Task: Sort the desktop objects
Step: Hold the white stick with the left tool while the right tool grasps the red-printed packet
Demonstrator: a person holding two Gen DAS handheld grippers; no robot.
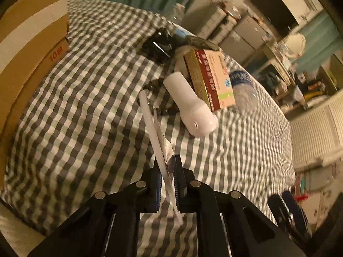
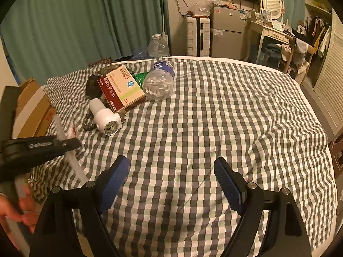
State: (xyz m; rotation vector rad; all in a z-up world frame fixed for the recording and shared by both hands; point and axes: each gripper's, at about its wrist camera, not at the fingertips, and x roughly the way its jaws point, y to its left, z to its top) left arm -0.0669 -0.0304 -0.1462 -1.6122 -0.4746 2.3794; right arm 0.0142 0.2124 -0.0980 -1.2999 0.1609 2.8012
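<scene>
Item in hand: a long white plastic-wrapped utensil (image 1: 159, 147), thin and stick-like, possibly a straw or a toothbrush in a wrapper; its kind cannot be told. It is clamped between the closed jaws of the left gripper (image 1: 169, 171), with one end projecting up toward the pile and the other down past the fingers. In the right wrist view it is seen raised off the cloth at the table's left edge.

Right gripper (image 2: 171, 171): jaws held wide apart, nothing between them, hovering over bare cloth.

Unsorted, clustered at the far left of the surface:
- a white plug-in device (image 2: 105, 116), lying on its side, touching the box;
- a red-and-cream medicine box (image 2: 122, 87), tilted against the pile;
- a clear water bottle (image 2: 159, 80) with a blue label, on its side, just beside the box;
- a string of dark beads (image 1: 158, 109), partly under the white device;
- a black object (image 1: 158, 46) behind the box, kind unclear;
- a green packet (image 2: 139, 78), mostly hidden.

Progress, as judged: early. One item is lifted; no sorted group is visible, and the pile is otherwise untouched.

Surface: a grey-and-white checked cloth (image 2: 225, 117), rumpled. A cardboard carton (image 1: 32, 42) stands at its left edge, perhaps the destination.

Room: teal curtains, a small fridge (image 2: 227, 32), a white suitcase, a wall screen, a dressing table with an oval mirror.
</scene>
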